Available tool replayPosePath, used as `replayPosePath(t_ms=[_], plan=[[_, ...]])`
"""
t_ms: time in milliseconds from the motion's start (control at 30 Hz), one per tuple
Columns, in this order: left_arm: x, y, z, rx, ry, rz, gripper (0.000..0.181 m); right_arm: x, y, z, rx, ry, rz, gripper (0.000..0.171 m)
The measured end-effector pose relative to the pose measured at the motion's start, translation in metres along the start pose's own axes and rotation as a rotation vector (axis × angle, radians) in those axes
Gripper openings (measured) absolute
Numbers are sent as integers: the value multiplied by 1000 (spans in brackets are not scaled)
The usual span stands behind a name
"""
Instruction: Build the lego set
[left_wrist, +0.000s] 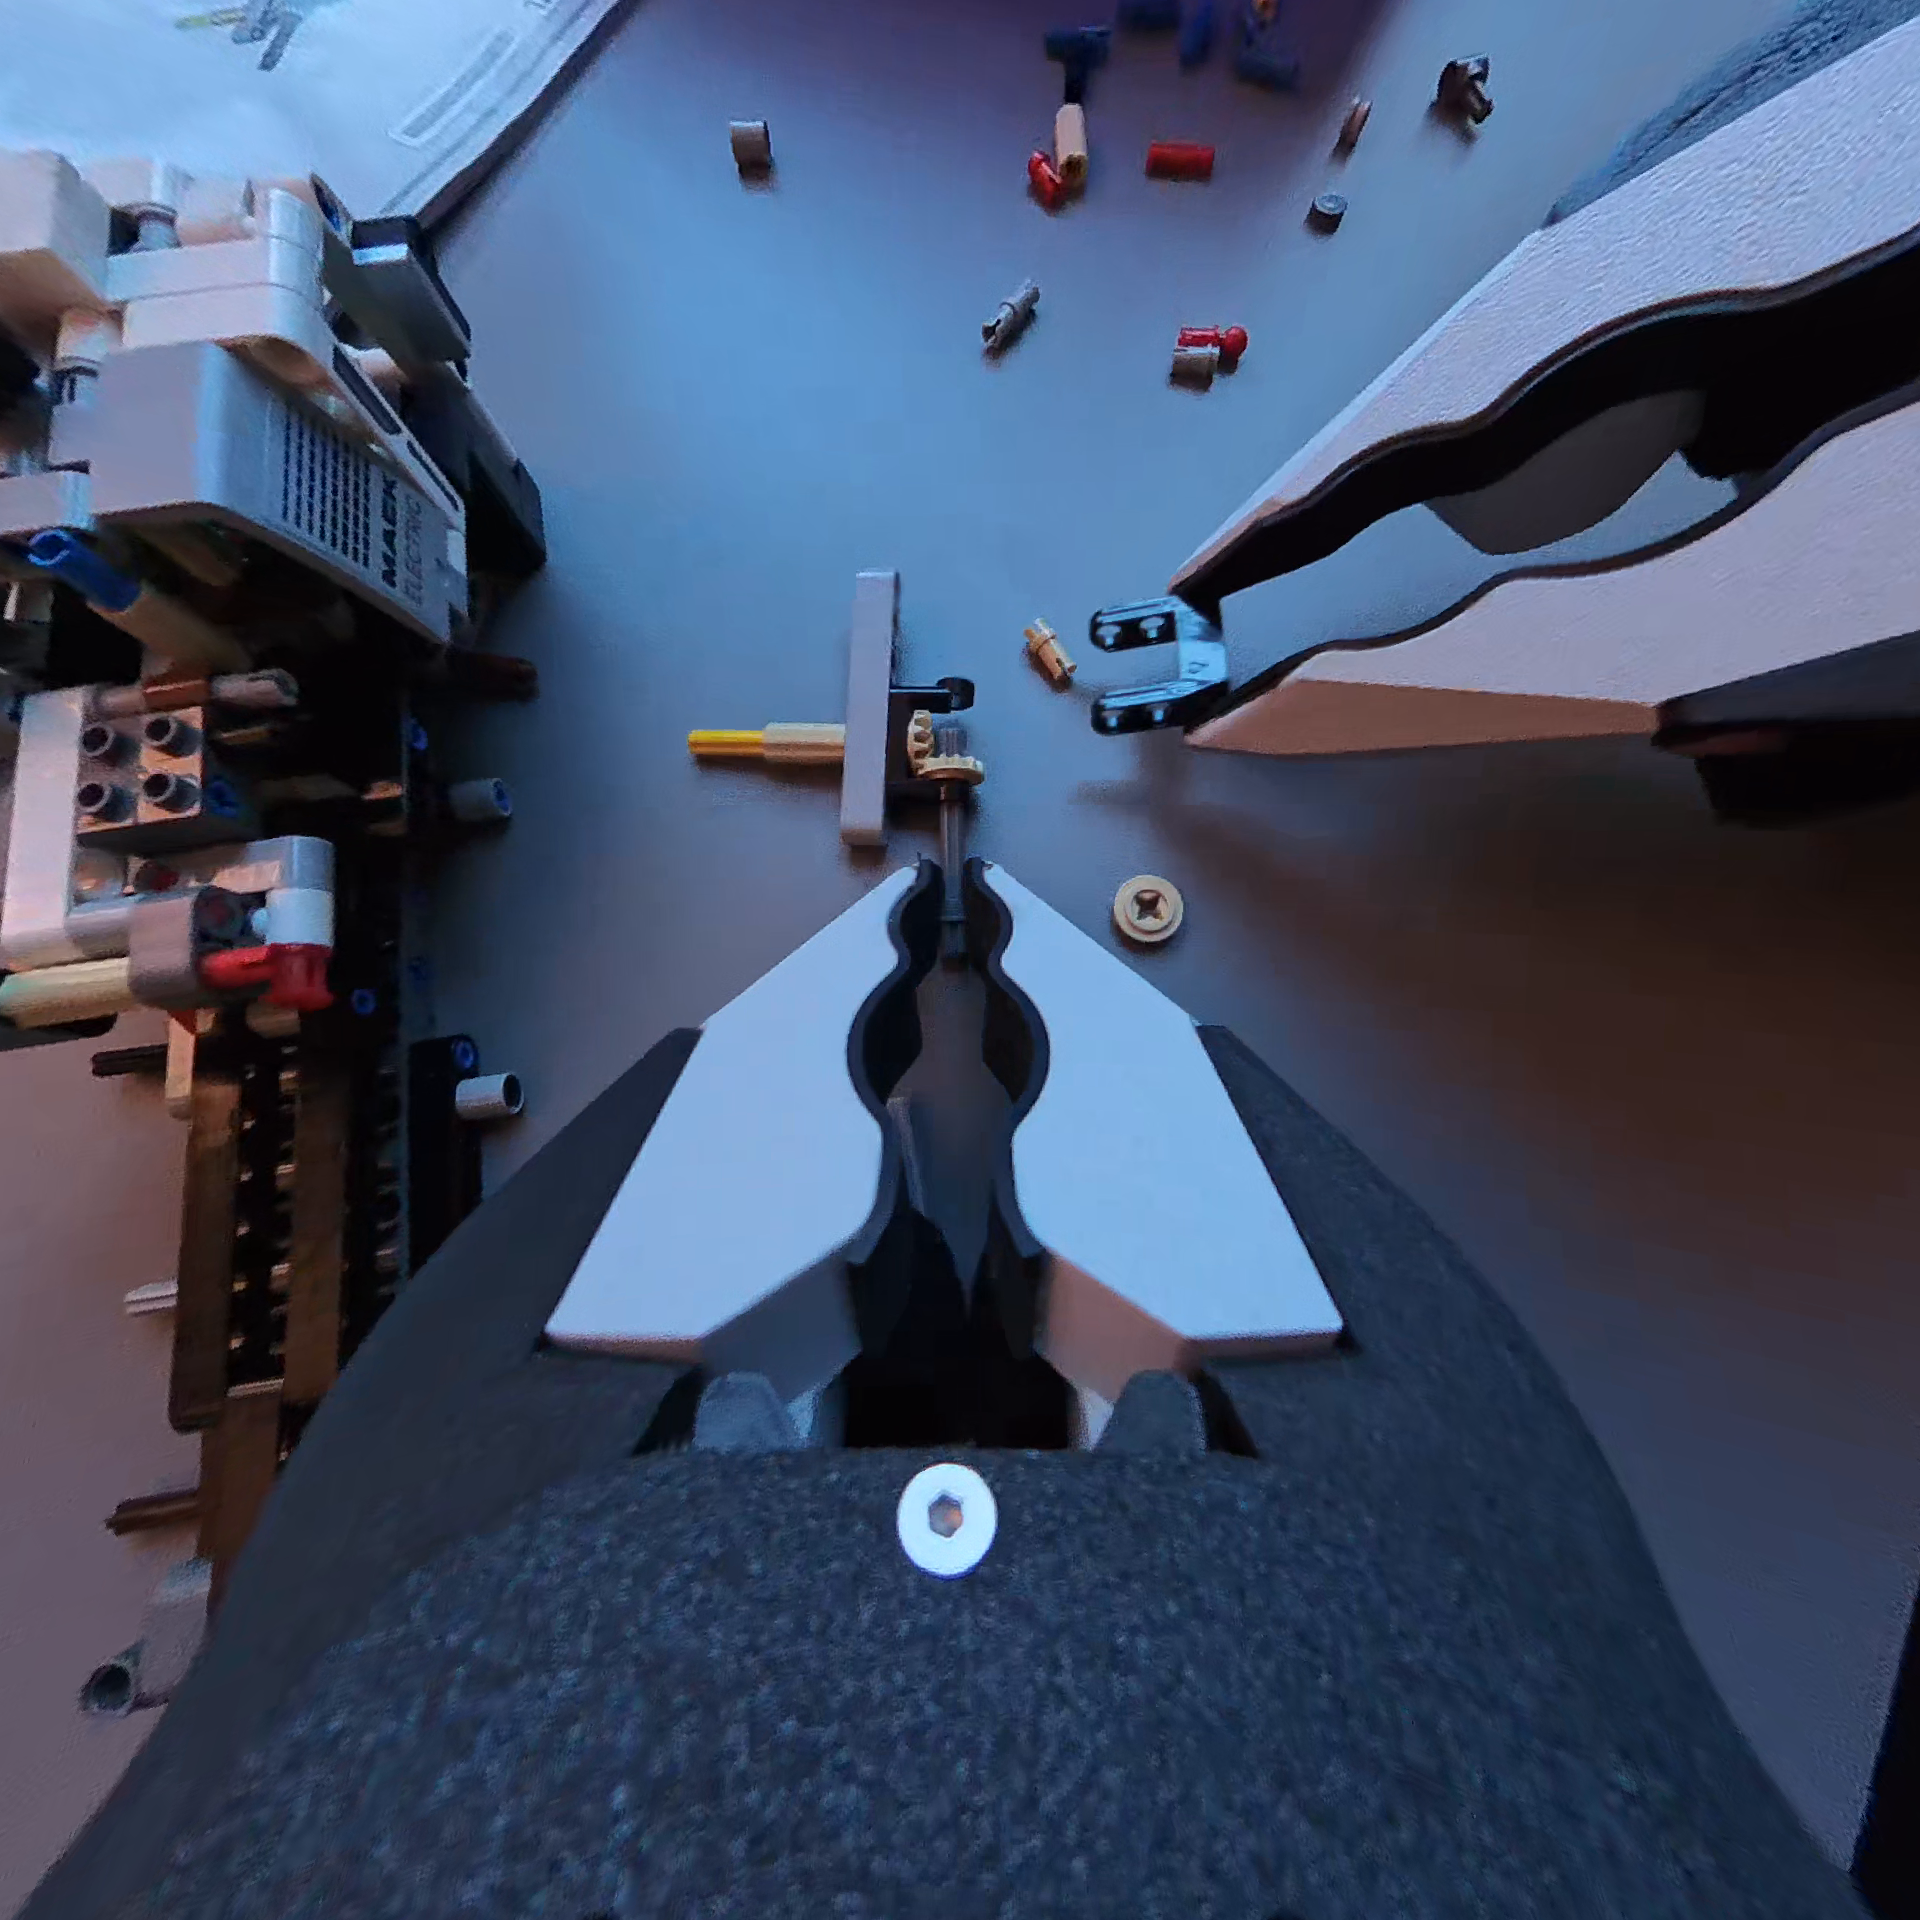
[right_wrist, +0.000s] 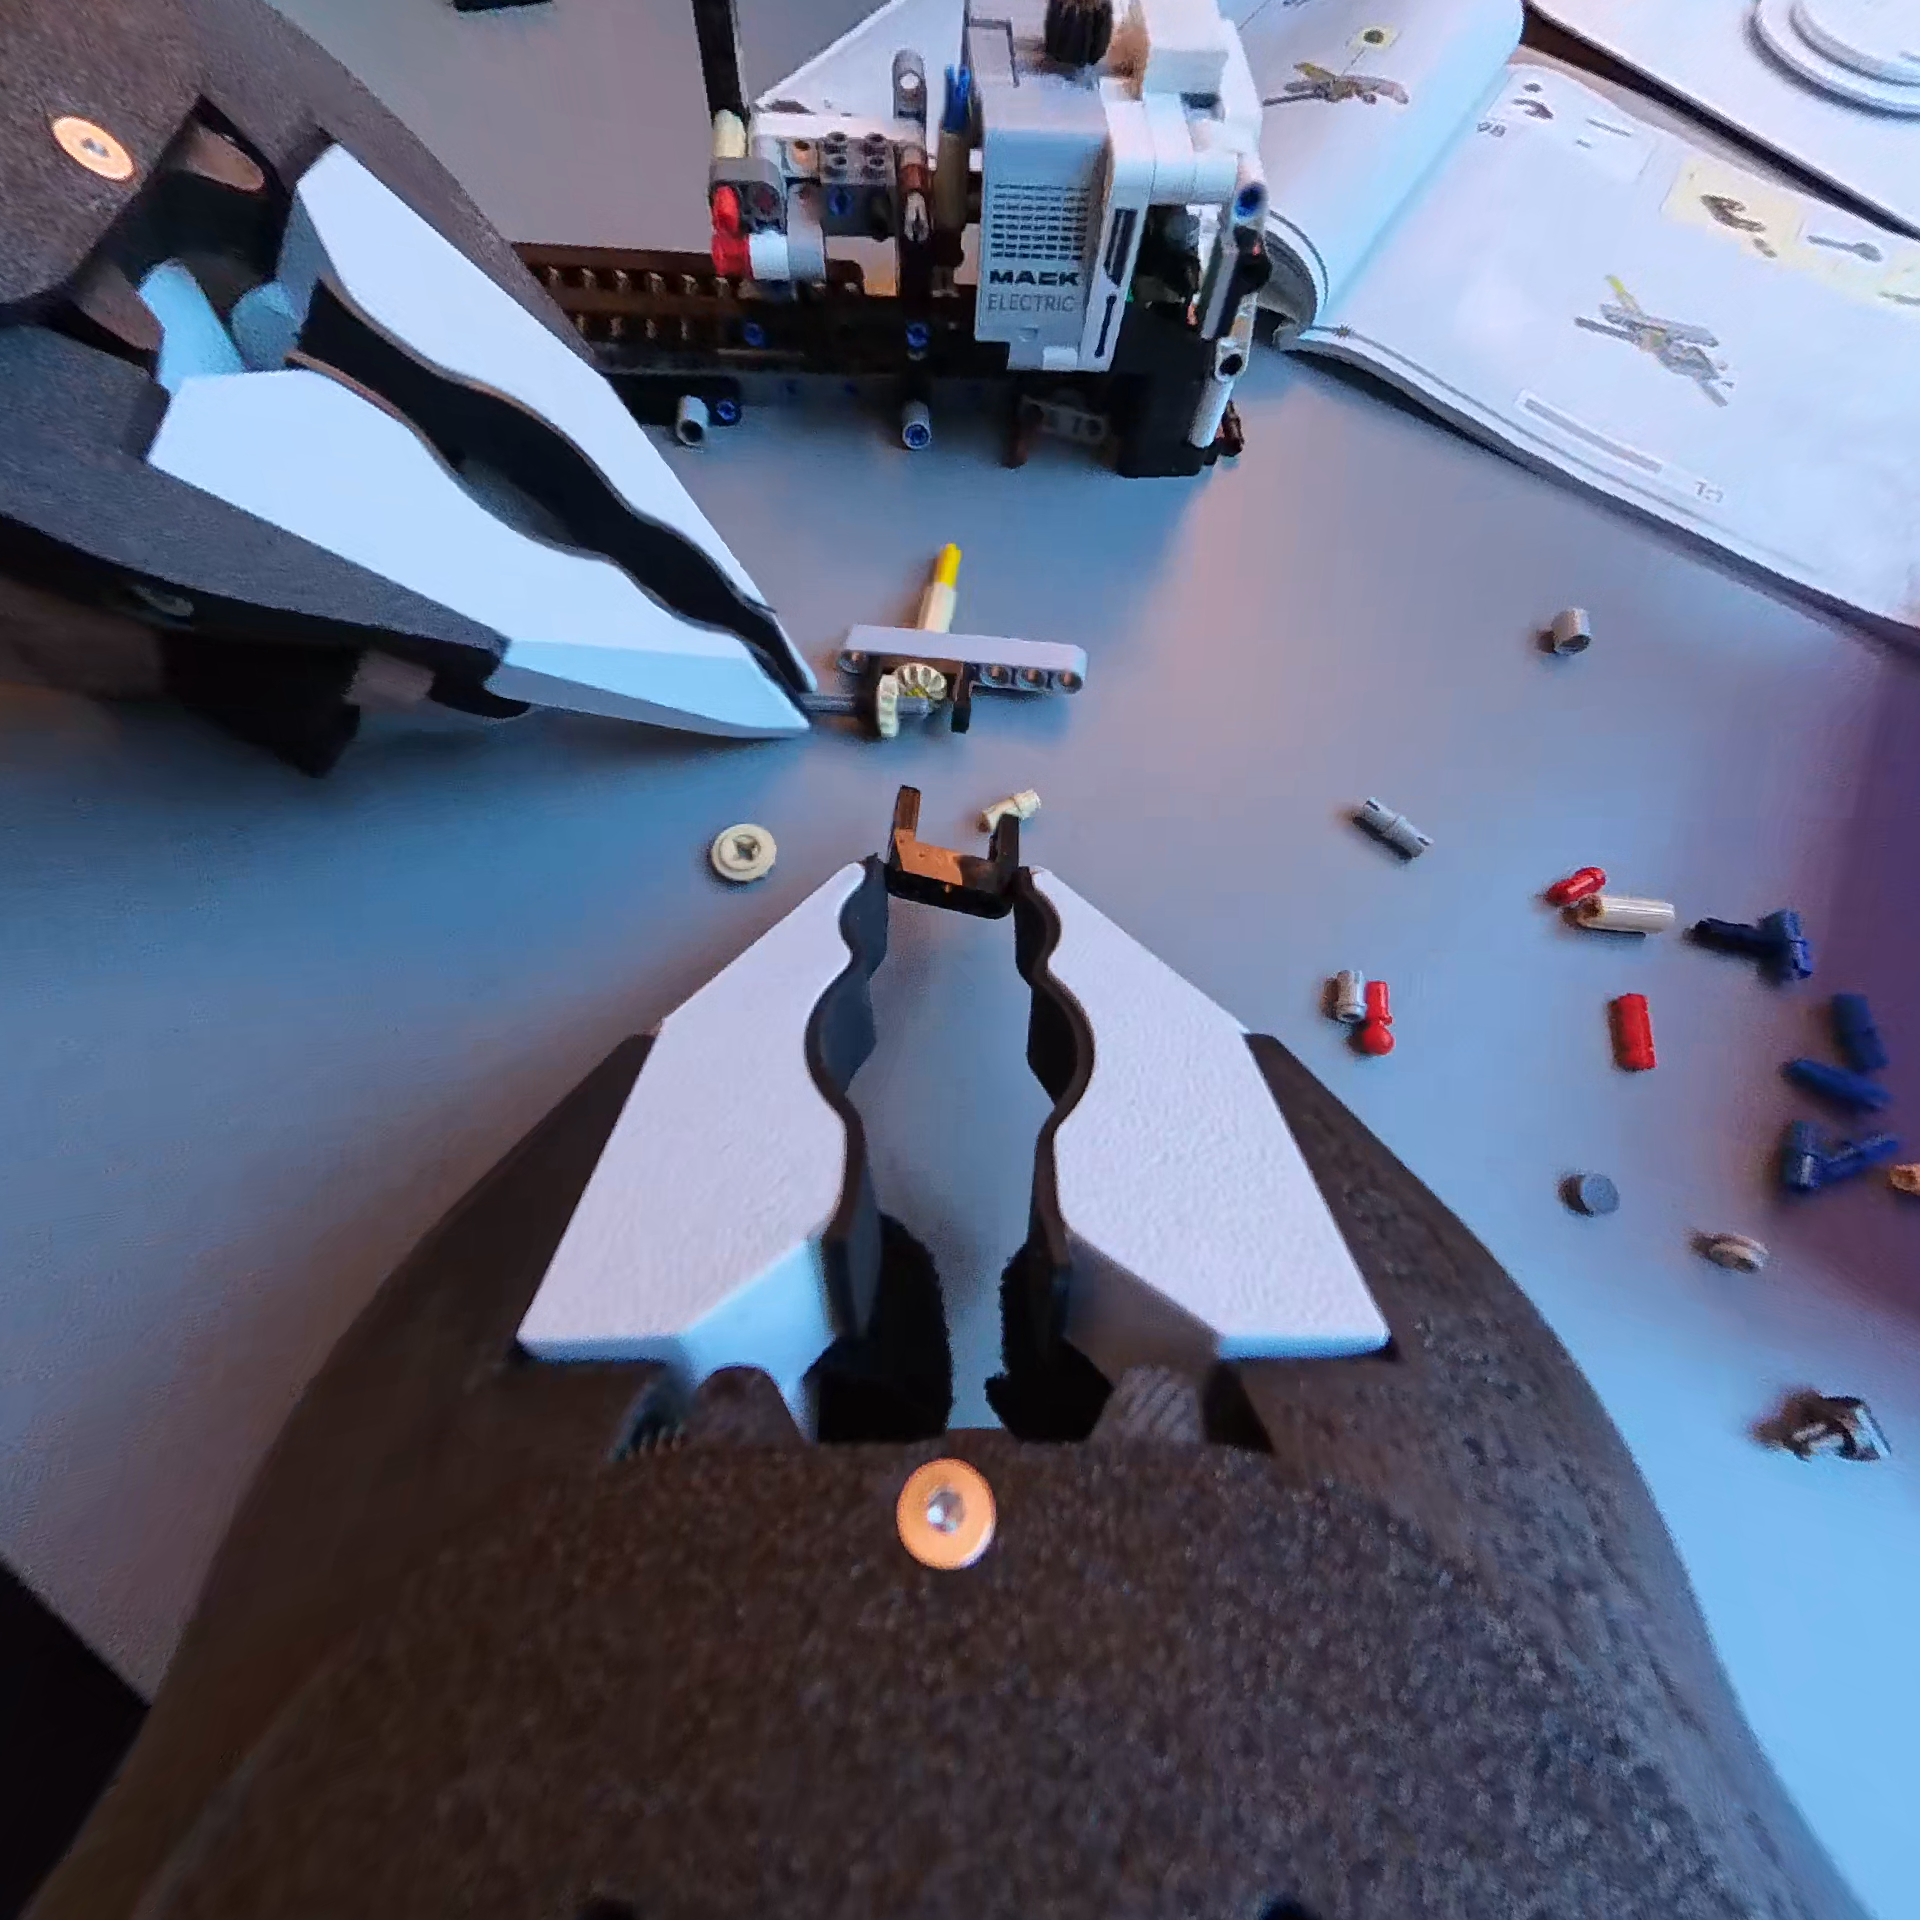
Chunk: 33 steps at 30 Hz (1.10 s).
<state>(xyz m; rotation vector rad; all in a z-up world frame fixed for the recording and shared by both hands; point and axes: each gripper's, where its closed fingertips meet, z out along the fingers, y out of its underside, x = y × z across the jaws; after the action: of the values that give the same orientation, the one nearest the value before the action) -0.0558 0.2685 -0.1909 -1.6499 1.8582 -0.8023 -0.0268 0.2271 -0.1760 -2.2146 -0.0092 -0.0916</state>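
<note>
Two grippers at work: the left gripper (left_wrist: 951, 868) pinches the dark axle (left_wrist: 952, 831) of one small gear assembly (left_wrist: 894, 727) lying mid-table, and the right gripper (right_wrist: 951, 883) clamps one black U-shaped bracket (right_wrist: 951, 868) just beside it. One tan round disc (left_wrist: 1147, 909) lies near the left fingertips. One half-built truck (right_wrist: 997, 270) stands behind. Only the right wrist view shows the open instruction booklet (right_wrist: 1558, 312) and three blue connectors (right_wrist: 1834, 1081).
</note>
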Motion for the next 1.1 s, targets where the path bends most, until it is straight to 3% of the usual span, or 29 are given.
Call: replayPosePath(t_ms=[233,667,1100], plan=[[10,-5,-4,-28,55,-31,2,7,-8,10,4,6,63,24],[16,-6,-6,-30,86,-16,2,4,-4,11,-31,-8,-16,24],[20,-5,-5,-39,136,-97,2,-2,-4,11,-46,49,-221,23]])
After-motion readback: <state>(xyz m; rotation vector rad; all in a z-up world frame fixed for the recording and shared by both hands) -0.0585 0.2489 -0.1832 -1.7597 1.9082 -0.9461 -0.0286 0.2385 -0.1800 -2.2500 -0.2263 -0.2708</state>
